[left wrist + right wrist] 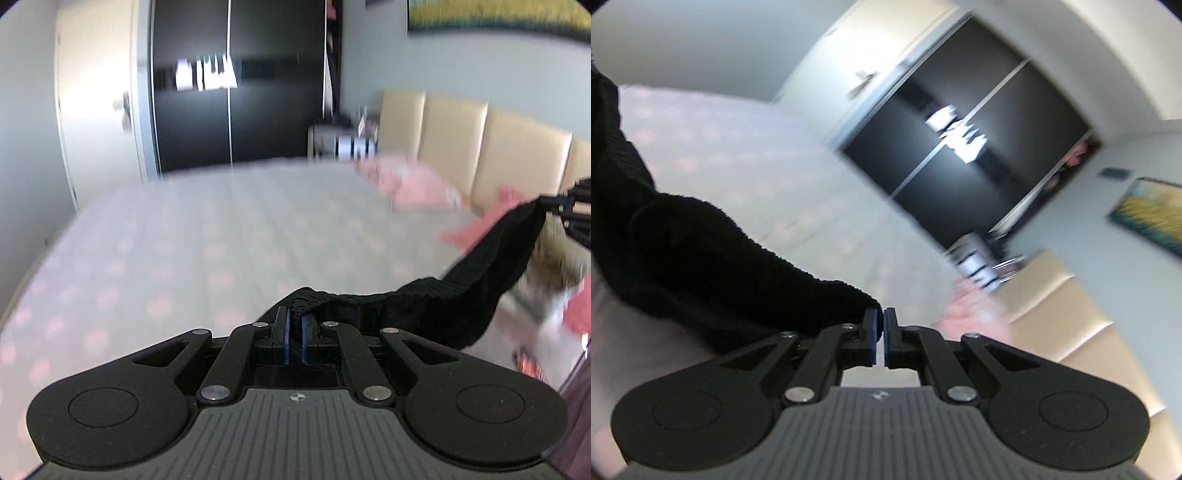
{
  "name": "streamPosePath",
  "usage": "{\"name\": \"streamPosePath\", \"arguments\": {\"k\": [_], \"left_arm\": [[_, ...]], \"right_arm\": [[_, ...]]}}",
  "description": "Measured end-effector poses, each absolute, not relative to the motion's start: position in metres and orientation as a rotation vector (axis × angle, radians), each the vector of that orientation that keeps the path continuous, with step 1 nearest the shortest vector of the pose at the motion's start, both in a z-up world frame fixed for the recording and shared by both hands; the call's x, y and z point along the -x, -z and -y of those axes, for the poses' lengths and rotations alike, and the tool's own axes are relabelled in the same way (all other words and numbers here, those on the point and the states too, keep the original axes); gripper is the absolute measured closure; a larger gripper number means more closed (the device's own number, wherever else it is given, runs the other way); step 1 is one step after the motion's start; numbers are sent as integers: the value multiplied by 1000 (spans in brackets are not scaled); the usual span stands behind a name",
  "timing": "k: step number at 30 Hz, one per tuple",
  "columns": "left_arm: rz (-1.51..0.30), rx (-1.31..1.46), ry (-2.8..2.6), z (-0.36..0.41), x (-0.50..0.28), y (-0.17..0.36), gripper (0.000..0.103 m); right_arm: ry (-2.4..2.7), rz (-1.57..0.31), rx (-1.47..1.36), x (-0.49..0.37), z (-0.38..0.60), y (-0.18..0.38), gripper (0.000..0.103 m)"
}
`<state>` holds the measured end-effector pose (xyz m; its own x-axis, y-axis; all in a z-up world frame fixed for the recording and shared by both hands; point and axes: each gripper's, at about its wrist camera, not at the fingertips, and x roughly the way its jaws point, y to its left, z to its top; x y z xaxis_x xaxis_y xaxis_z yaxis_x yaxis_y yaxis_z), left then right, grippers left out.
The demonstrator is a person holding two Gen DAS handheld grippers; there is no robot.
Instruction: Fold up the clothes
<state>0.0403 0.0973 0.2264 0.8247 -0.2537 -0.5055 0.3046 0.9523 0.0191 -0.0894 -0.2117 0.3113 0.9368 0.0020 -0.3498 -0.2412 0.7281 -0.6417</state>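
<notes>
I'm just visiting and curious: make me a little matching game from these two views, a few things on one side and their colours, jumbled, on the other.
Things:
1. garment held between the two tongs
2. headboard
3. wardrobe doors
4. folded cloth near the headboard

Colours:
A. cream
B. pink
C. glossy black with a pale vertical strip
D. matte knitted black

Pairs: 1-D, 2-A, 3-C, 4-B

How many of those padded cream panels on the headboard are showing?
4 in the left wrist view: one nearest the wardrobe, a second, a third, and a sliver at the right edge. More may lie beyond the frame.
</notes>
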Motion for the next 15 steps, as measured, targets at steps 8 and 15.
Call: {"name": "streamPosePath", "arguments": {"k": [8,15], "left_arm": [[-437,-371,185,-75,-38,-308,99],[-520,-452,166,-53,-82,-283,99]], "right_arm": [[-151,-290,695,77,214,-380,100],[-167,-362,669,35,208,-390,100]]}}
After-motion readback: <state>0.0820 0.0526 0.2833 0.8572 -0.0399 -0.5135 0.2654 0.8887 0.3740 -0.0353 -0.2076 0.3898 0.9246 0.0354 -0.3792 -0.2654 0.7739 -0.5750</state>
